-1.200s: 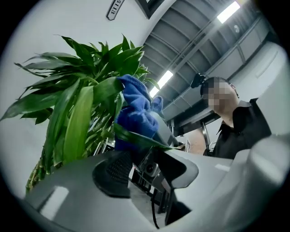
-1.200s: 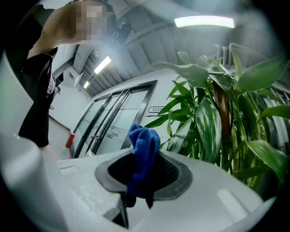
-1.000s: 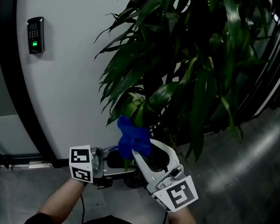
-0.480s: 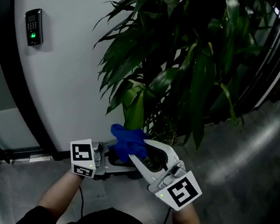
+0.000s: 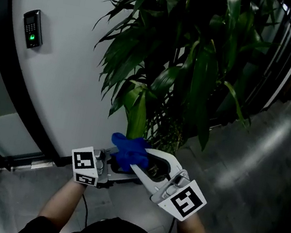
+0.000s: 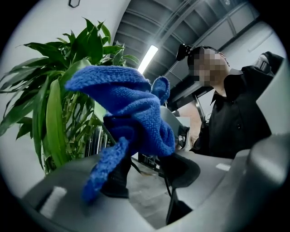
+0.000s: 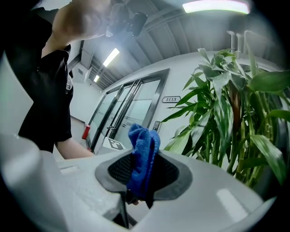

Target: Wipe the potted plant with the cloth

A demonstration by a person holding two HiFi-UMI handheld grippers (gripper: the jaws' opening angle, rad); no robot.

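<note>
Right hand-held gripper (image 7: pixel 142 174) is clamping the blue cloth (image 7: pixel 144 149) just below the plant (image 5: pixel 190 65) leaves; left hand-held gripper (image 6: pixel 147 177) is gaping, cloth draping over one jaw

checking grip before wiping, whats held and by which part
The right gripper pinches the blue cloth by a bunched fold between its pads; the left gripper's jaws stand apart.

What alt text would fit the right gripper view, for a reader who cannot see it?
The right gripper is shut on a blue cloth, which sticks up between its dark pads. A leafy green plant stands at the right; a person's arm is at the left.
</note>
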